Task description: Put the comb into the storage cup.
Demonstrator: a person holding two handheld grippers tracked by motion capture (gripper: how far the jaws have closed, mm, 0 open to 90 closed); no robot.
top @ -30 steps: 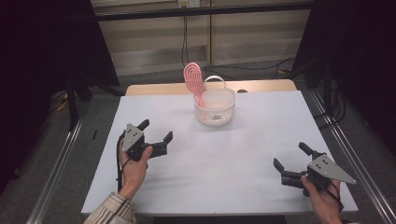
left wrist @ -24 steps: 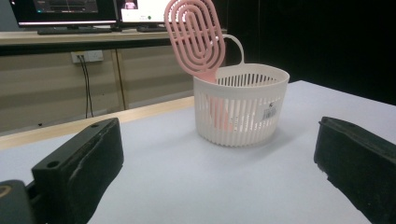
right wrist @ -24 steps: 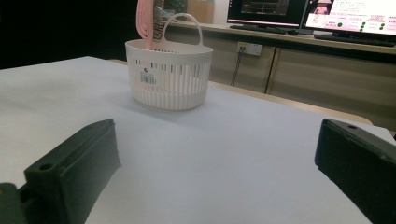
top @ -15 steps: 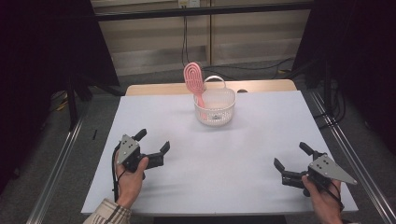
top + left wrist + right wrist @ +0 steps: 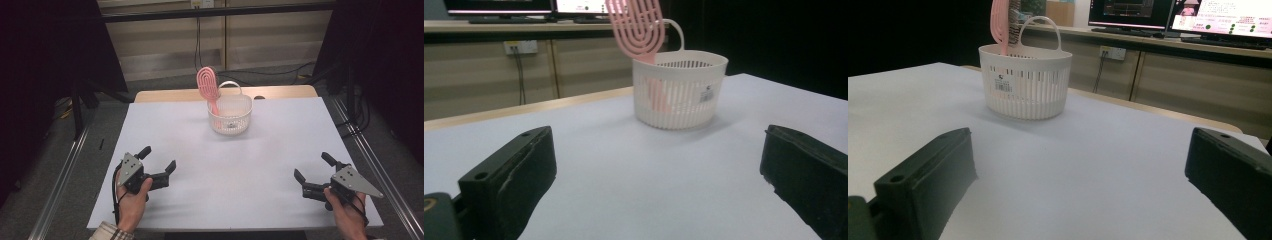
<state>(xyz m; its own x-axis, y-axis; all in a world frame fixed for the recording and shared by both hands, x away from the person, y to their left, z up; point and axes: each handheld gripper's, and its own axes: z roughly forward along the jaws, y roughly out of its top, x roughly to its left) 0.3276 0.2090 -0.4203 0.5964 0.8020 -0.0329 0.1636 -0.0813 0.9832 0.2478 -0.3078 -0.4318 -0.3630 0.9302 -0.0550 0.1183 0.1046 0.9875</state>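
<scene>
Wide white table [image 5: 240, 175] underfoot, pale wooden edge along the far side, metal rails to either flank, dark room all round. Beyond the far edge, beige panelled wall with a socket and hanging cables; seen from the right gripper view, lit monitors [image 5: 1168, 15] on a counter back there, screen text too small to read. Up ahead of both claws, well apart from each, near the far middle of the table: white slatted basket [image 5: 230, 114] with a hoop handle, standing upright. Inside it, pink hairbrush [image 5: 207, 86] propped handle-down, oval slotted head poking high above the rim and leaning toward the left gripper's side. Small label on the basket wall, barcode-like stripes and a dark mark, nothing legible. Left gripper [image 5: 156, 166] low at the near left, cradled in the left hand [image 5: 131, 200], jaws spread wide with bare table between them, gripping nothing. Right gripper [image 5: 314, 169] low at the near right, in the right hand [image 5: 347, 212], grey three-cornered plate on top, jaws likewise parted and empty. From the left gripper view, basket ahead and slightly right of centre between the black jaws; from the right gripper view, ahead and left of centre.
</scene>
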